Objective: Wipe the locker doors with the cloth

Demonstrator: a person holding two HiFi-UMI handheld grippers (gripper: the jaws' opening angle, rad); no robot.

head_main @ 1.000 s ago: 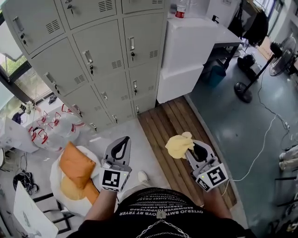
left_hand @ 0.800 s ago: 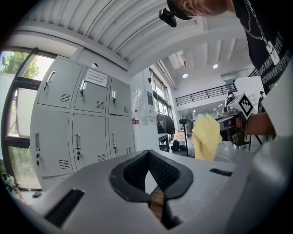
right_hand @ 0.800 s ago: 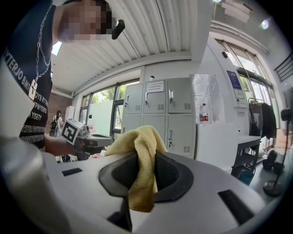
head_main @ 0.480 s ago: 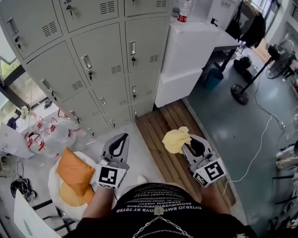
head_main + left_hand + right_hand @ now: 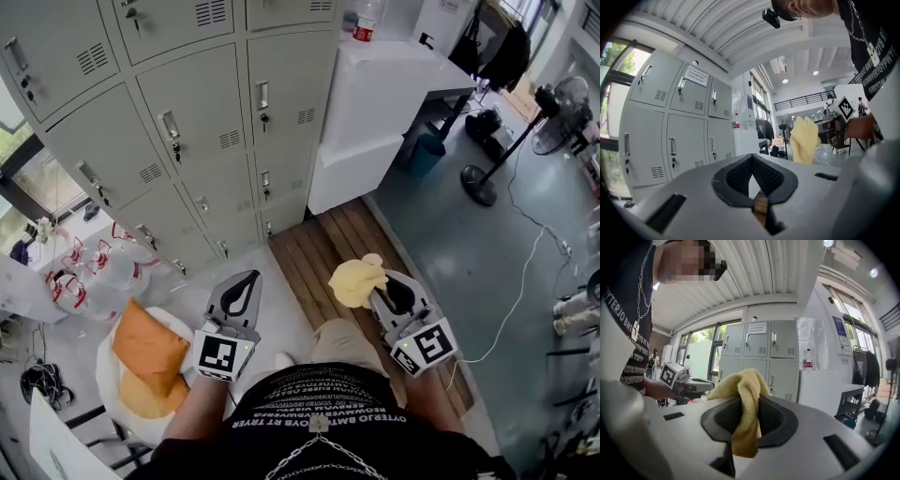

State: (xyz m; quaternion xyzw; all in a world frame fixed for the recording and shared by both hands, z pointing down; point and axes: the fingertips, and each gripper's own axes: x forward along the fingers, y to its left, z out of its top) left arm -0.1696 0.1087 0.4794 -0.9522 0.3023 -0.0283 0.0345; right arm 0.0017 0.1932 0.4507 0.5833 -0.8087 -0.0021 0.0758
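Head view, right gripper (image 5: 377, 292) clamping cloth (image 5: 355, 279), left gripper (image 5: 249, 277) jaws closed, lockers (image 5: 192, 117) ahead, cushion (image 5: 150, 345) nearby

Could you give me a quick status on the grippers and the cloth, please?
Right gripper shut on crumpled yellow cloth. Left gripper shut, empty. Grey metal locker doors ahead, cloth not touching them. Nothing seen between.
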